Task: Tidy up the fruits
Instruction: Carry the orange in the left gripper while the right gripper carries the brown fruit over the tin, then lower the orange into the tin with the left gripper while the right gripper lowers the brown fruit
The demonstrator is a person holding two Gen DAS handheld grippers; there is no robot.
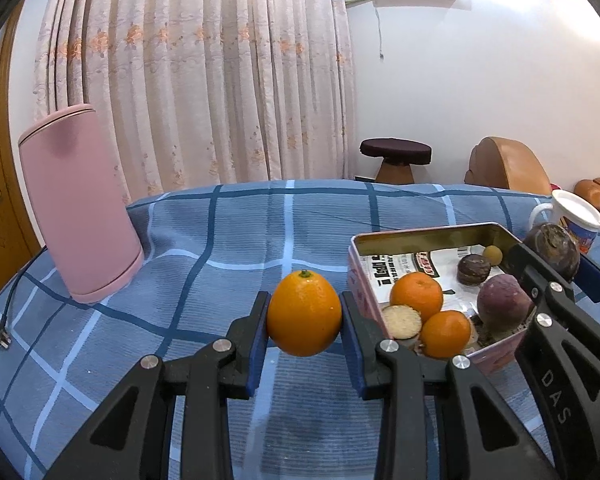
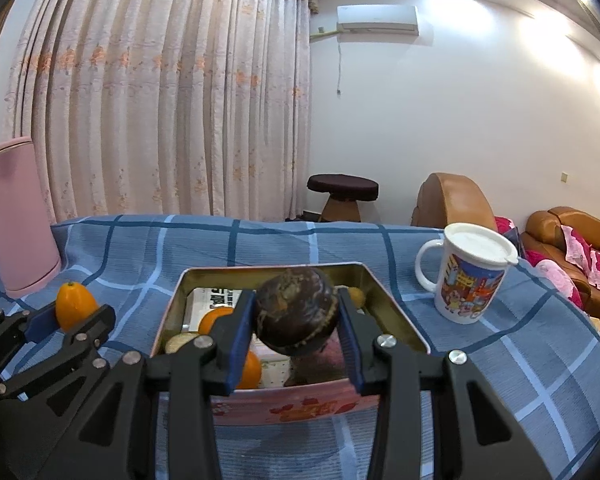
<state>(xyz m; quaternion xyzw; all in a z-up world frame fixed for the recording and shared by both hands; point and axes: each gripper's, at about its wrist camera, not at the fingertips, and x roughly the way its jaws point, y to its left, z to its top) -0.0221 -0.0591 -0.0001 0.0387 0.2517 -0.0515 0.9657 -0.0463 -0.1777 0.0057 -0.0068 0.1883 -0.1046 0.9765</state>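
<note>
Left gripper (image 1: 304, 316) is clamped on the orange (image 1: 303, 313), right gripper (image 2: 296, 322) on the dark fruit (image 2: 296, 310). Both look firm, round, probably slippery, so grab mid-belly.

left wrist: low, close, facing curtain | right wrist: same | shared: tin (image 1: 432, 236)
</note>
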